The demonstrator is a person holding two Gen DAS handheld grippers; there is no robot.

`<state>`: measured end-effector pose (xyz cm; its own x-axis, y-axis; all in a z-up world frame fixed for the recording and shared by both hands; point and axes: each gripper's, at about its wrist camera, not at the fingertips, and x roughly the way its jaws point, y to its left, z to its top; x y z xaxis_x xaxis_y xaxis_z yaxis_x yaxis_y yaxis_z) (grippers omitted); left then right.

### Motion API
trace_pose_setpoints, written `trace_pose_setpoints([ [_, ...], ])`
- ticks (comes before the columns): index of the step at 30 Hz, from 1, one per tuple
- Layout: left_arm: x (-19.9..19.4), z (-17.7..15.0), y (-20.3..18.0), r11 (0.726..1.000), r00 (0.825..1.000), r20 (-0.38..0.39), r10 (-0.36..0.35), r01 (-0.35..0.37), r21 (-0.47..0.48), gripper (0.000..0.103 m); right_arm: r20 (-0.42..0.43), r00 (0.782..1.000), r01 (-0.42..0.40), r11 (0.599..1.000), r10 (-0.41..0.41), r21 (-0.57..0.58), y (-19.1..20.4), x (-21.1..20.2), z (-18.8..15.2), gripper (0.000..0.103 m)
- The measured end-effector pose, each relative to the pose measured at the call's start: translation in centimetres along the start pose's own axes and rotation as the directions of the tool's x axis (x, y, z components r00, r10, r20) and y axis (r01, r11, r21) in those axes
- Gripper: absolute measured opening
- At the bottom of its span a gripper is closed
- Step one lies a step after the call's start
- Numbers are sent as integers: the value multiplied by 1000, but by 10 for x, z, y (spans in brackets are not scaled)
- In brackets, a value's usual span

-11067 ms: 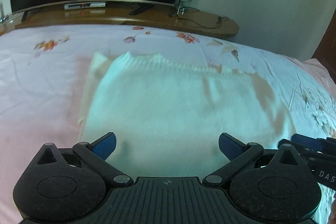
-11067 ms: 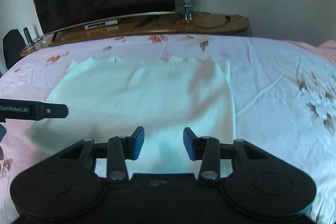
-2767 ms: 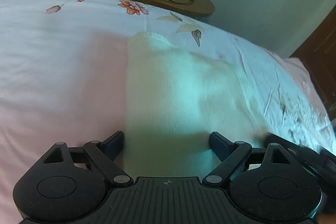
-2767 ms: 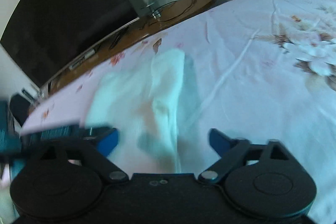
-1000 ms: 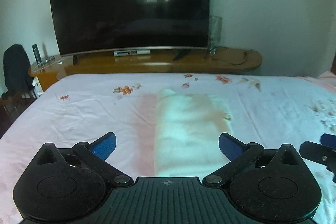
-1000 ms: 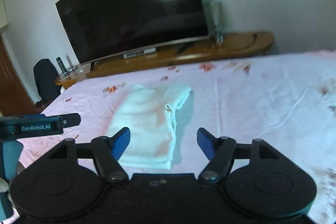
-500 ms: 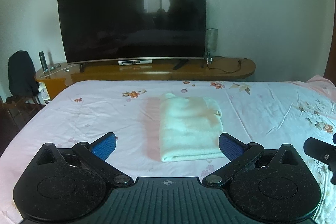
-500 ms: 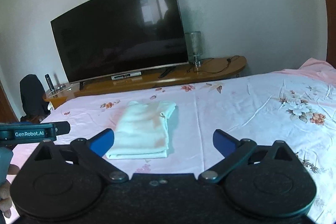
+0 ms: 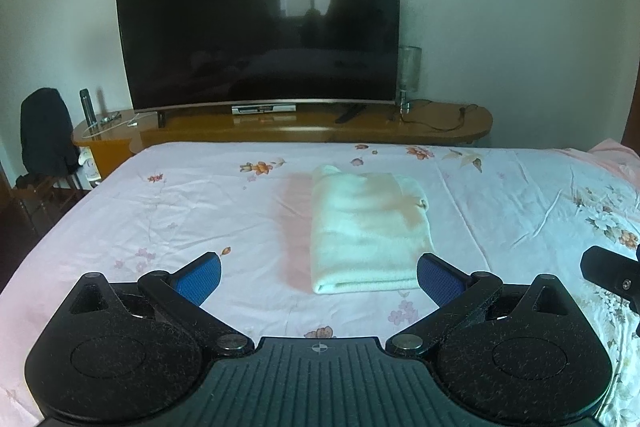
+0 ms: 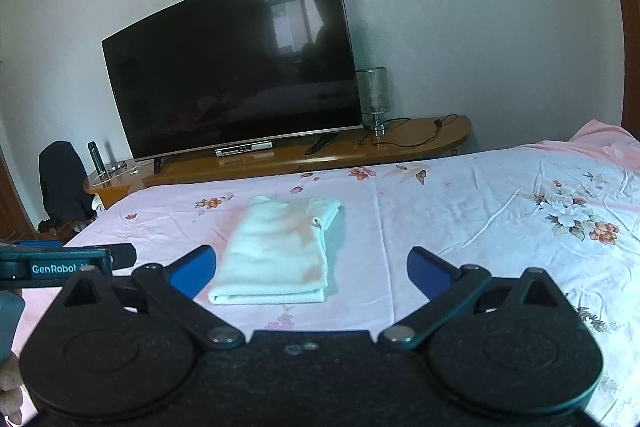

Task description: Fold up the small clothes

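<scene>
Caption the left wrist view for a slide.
Folded white garment lies on the floral bedsheet beyond the open left tool.

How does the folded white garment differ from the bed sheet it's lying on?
The folded white garment is plain; the bed sheet is pink with printed flowers. The garment sits as a compact, layered rectangle; the sheet is spread in a single layer across the bed, with creases. Both are soft fabric, and neither is held.

dark tv (image 9: 260, 23) on wooden stand (image 9: 436, 131)
</scene>
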<state>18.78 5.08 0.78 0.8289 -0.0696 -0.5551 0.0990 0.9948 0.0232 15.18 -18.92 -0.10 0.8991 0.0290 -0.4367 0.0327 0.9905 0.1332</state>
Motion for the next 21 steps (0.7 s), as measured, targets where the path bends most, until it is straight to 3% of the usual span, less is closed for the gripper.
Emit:
trace_pose_setpoints([
  [9,2,-2,0,999,999,-19,47,-46,20,103,-2,999,36,999,-36,-40,7,2,-1,102],
  [21,4,-4,-2,998,998,-58,41,-38,48,103,-11,999,31,998,-31,-50,11,6,-2,102],
])
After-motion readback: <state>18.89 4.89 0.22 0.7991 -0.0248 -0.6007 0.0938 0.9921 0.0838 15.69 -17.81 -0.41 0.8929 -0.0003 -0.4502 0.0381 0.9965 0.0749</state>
